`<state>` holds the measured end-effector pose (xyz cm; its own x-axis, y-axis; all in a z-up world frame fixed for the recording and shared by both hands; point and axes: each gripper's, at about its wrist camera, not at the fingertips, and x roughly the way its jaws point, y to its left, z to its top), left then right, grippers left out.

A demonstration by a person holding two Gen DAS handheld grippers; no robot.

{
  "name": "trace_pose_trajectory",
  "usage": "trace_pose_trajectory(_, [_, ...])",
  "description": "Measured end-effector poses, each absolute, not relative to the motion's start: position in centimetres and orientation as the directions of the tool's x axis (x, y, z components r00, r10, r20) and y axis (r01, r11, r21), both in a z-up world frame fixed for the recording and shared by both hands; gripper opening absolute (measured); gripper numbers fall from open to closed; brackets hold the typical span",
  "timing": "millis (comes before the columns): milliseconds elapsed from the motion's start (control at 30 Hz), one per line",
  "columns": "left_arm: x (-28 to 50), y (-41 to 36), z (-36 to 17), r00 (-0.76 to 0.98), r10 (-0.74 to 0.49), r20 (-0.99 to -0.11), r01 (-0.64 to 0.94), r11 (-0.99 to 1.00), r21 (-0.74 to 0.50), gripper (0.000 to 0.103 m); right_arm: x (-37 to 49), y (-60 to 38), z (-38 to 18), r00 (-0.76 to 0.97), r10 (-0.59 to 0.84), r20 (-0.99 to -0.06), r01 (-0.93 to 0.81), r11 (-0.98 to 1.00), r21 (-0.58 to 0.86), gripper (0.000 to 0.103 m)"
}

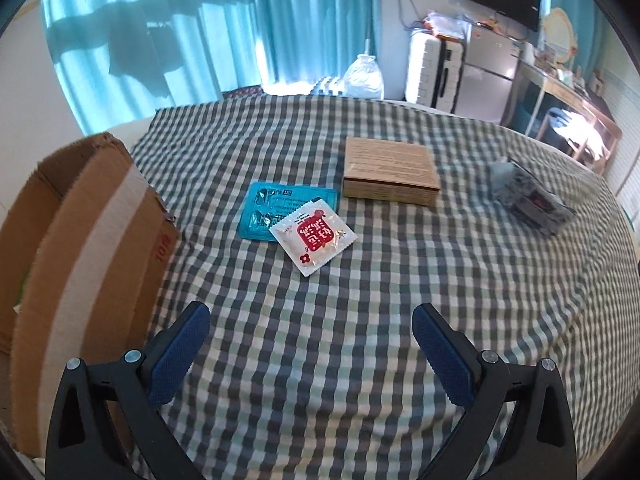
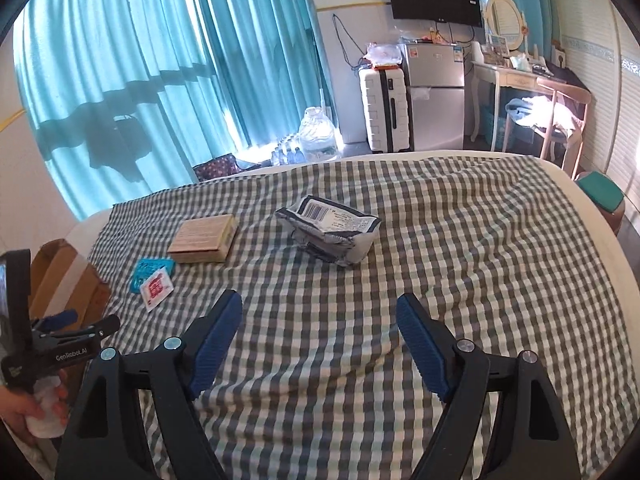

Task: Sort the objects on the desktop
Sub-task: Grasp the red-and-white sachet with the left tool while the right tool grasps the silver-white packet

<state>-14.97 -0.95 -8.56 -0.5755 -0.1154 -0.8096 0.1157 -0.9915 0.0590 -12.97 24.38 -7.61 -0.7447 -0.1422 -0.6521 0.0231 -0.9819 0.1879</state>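
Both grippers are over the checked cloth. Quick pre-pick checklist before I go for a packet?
1. Left gripper open, nothing between its jaws: ok.
2. Right gripper open and empty: ok.
3. Red-and-white sachet unobstructed from above: ok.
4. Sachet lies separate from the teal packet: not ok, it overlaps it.
5. Cardboard box open at the cloth's edge: ok.
6. Room inside the box: cannot tell.

A grey, white and pale green checked cloth (image 1: 360,320) under a teal sachet (image 1: 276,208), a white sachet with red print (image 1: 314,240), a tan box (image 1: 390,170) and a brown cardboard carton (image 1: 80,260).
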Motion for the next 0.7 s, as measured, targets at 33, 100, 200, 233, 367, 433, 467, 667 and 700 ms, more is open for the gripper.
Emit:
trace_pose_trajectory(33, [-15.9,-1.0,-9.2,-0.570,-0.122,-0.813,0.131,-0.990,0.057,0.103,-13.8,24.3,-7.9,-0.744,-0.139,-0.653,0.028,-0.984,0.178,0.079])
trace_pose_trajectory(100, [-17.0,-1.2,-10.2,-0.558,-0.128,-0.820,0.149,-0.987,0.052,0.103,-16.1,23.9,-8.4,-0.746,-0.129,-0.653,0.057,-0.990,0.131,0.079])
trace_pose_trajectory(200, [-19.0,-1.5,-11.7,-0.536,-0.140,-0.832,0.181,-0.982,0.048,0.103,-18.9,23.0,-9.2,-0.752,-0.069,-0.655,0.075,-0.997,0.020,0.079])
trace_pose_trajectory(233, [-19.5,-1.7,-12.1,-0.523,-0.150,-0.839,0.191,-0.980,0.056,0.103,-20.0,22.7,-9.5,-0.747,-0.056,-0.663,0.081,-0.997,-0.007,0.079])
trace_pose_trajectory(367, [-21.1,-2.4,-13.4,-0.500,-0.150,-0.853,0.193,-0.979,0.059,0.103,-23.8,21.2,-11.4,-0.730,-0.072,-0.679,0.120,-0.993,-0.023,0.079])
trace_pose_trajectory(433, [-21.6,-2.7,-13.8,-0.499,-0.147,-0.854,0.178,-0.982,0.065,0.103,-25.3,20.7,-12.8,-0.714,-0.041,-0.699,0.095,-0.995,-0.038,0.079])
trace_pose_trajectory(467, [-21.8,-2.8,-14.0,-0.502,-0.144,-0.853,0.170,-0.983,0.066,0.103,-26.0,20.6,-13.6,-0.697,-0.030,-0.717,0.081,-0.996,-0.038,0.078])
trace_pose_trajectory(667, [-22.7,-4.0,-14.9,-0.553,-0.095,-0.828,0.064,-0.995,0.071,0.103,-26.3,21.2,-16.6,-0.598,0.041,-0.800,-0.003,-0.999,-0.049,0.016])
trace_pose_trajectory(700, [-22.9,-4.1,-15.1,-0.555,-0.089,-0.827,0.044,-0.996,0.078,0.103,-25.6,21.4,-16.4,-0.605,0.040,-0.796,-0.016,-0.999,-0.038,0.015])
